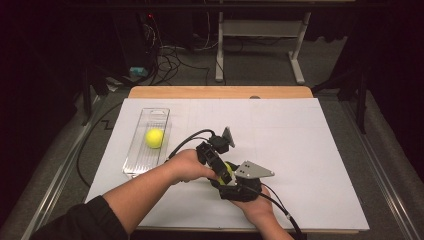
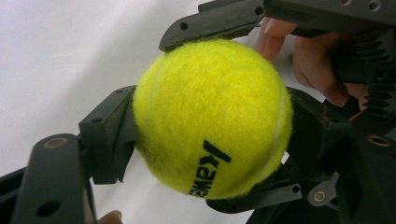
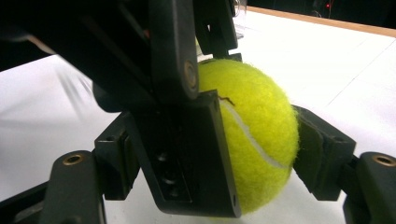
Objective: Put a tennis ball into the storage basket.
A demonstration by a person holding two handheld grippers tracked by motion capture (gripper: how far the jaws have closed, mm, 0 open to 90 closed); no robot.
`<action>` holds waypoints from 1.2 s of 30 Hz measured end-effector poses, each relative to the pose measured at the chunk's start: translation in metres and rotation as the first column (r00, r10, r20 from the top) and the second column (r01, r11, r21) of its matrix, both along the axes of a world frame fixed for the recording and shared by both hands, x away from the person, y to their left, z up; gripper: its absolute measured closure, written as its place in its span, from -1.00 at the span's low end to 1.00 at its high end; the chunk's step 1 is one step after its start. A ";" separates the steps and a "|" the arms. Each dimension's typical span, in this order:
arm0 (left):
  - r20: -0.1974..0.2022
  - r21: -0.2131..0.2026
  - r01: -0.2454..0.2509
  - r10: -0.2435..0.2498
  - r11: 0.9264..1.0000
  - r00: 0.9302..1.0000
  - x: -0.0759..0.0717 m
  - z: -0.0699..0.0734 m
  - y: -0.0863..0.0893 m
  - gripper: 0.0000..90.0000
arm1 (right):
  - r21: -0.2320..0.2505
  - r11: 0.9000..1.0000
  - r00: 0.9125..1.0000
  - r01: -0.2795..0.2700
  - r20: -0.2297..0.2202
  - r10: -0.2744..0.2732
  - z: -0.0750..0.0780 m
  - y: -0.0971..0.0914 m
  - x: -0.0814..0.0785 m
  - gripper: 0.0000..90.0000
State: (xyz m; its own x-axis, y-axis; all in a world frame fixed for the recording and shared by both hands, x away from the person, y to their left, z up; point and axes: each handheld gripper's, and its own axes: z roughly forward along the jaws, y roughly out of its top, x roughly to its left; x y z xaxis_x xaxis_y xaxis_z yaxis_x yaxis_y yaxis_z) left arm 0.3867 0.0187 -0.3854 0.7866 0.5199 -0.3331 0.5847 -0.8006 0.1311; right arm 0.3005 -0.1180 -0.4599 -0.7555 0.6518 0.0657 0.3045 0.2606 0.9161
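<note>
Both the left gripper (image 1: 220, 172) and the right gripper (image 1: 231, 176) squeeze one ball (image 2: 212, 116) (a handover, I think), so loosen one slowly.

Overhead; tool cameras close, perhaps opposed.

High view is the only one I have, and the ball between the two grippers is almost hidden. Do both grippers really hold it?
Observer: The left one does. In the left gripper view the left gripper presses the tennis ball from both sides.
Operator: And the right one?
Observer: In the right gripper view the right gripper is shut on the same ball, one jaw on each side.
Operator: Is there any marking on the ball?
Observer: Yes, black lettering on its lower part, seen in the left gripper view.
</note>
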 end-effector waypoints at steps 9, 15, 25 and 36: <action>0.007 0.009 0.002 -0.002 1.000 1.000 0.000 0.001 0.000 -0.41 | -0.001 1.000 1.000 -0.005 0.005 0.005 0.000 0.000 0.000 -0.40; 0.016 0.016 0.007 -0.007 1.000 1.000 -0.001 0.002 0.000 -0.40 | 0.003 1.000 1.000 -0.007 0.015 0.007 -0.001 0.001 0.000 -0.41; 0.015 0.022 0.012 -0.012 1.000 1.000 -0.002 0.003 -0.001 -0.40 | 0.002 1.000 1.000 -0.002 0.020 0.002 -0.001 0.001 0.000 -0.48; 0.027 0.025 0.001 -0.002 1.000 1.000 0.000 0.006 0.002 -0.40 | -0.002 1.000 1.000 0.001 0.015 -0.001 -0.002 0.002 0.001 -0.80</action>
